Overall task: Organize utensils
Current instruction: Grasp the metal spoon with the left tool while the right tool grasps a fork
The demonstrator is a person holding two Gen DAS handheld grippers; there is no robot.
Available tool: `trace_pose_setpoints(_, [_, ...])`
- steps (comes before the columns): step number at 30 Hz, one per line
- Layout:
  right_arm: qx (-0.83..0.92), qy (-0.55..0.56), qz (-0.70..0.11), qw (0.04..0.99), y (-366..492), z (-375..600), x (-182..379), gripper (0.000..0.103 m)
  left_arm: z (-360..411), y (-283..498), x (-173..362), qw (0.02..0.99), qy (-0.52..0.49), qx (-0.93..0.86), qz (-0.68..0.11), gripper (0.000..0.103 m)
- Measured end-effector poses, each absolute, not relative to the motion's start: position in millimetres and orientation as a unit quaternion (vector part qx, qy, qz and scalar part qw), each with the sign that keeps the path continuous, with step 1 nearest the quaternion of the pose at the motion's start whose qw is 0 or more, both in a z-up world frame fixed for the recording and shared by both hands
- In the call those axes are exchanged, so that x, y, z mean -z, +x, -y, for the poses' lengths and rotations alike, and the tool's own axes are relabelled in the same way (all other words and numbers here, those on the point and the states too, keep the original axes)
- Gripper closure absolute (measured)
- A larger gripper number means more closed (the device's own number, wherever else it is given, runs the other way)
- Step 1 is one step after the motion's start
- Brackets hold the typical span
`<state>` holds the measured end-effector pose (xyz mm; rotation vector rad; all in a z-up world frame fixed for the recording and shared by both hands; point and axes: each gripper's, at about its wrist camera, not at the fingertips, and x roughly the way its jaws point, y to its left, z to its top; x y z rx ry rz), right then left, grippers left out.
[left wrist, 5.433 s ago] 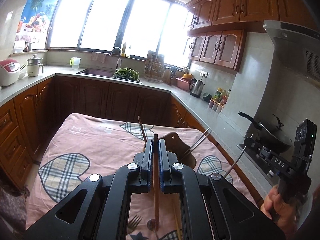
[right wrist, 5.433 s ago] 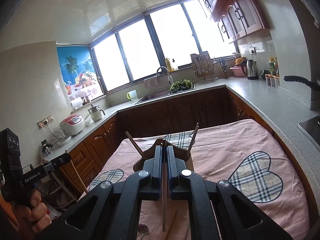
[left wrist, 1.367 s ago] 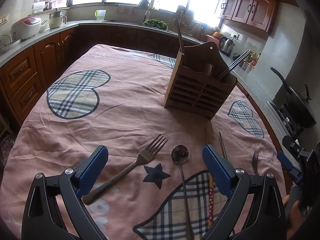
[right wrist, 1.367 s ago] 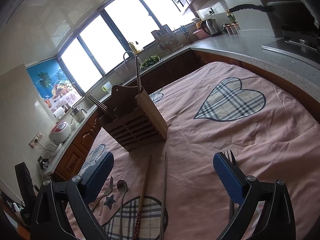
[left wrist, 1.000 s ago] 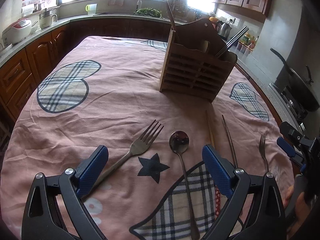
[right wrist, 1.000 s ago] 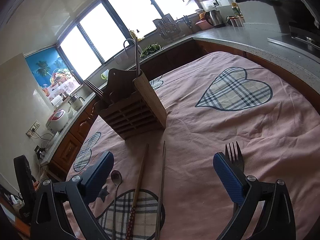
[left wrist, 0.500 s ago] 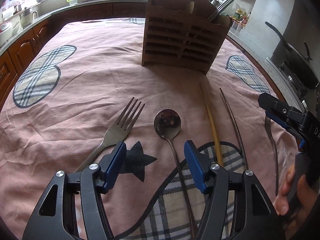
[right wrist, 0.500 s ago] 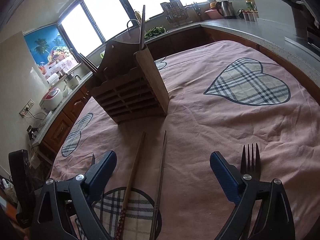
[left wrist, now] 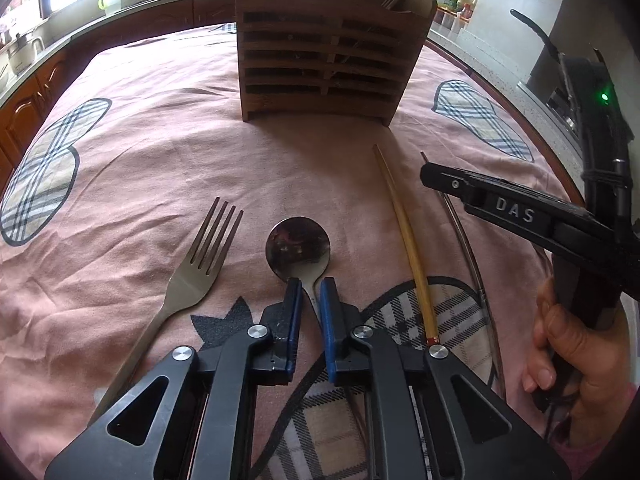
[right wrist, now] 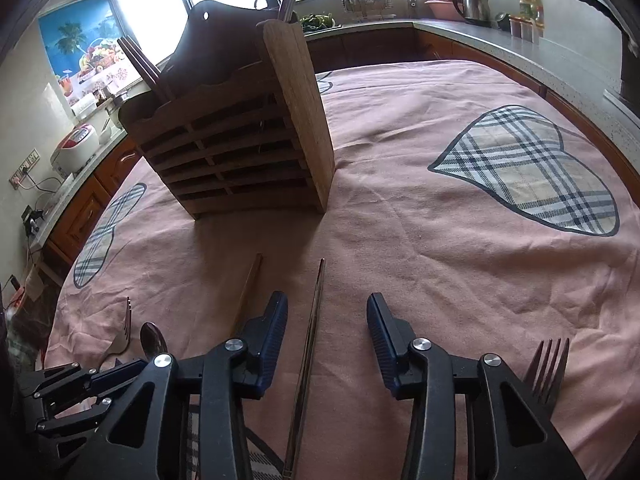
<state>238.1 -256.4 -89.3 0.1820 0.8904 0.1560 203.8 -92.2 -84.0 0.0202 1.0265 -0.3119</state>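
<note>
A wooden slatted utensil holder [left wrist: 332, 52] stands on the pink cloth and shows in the right wrist view too [right wrist: 240, 136]. In front of it lie a fork [left wrist: 192, 264], a spoon [left wrist: 298, 248], a wooden chopstick [left wrist: 404, 232] and a metal chopstick [left wrist: 464, 240]. My left gripper [left wrist: 310, 288] is shut on the spoon's neck, low on the cloth. My right gripper [right wrist: 326, 312] is open and low, with the metal chopstick [right wrist: 310, 340] between its fingers, untouched. A second fork [right wrist: 546, 364] lies at its right.
The holder has chopsticks [right wrist: 140, 68] and other utensils standing in it. The right gripper's body and the hand on it [left wrist: 560, 240] fill the right of the left wrist view. Kitchen counters with a kettle [right wrist: 472, 4] and a rice cooker [right wrist: 76, 148] surround the table.
My left gripper has come down and shut on the spoon's neck. My right gripper has dropped toward the cloth and narrowed around the metal chopstick.
</note>
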Motion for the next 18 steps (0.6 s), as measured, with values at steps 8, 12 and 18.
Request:
trace_pose_setpoints(8, [-0.072, 0.049, -0.431, 0.898, 247, 245, 92, 0.097, 84, 207, 83, 0.855, -0.028, 0.174, -0.488, 0.099])
trace_pose_setpoints(12, [-0.08, 0.067, -0.42, 0.902, 239, 252, 84, 0.099, 79, 203, 78, 0.86, -0.032, 0.177, -0.478, 0.1])
trace_pose_setpoints(18, [-0.089, 0.096, -0.395, 0.909, 224, 261, 60, 0.099, 74, 194, 63, 0.867, -0.04, 0.183, -0.462, 0.101])
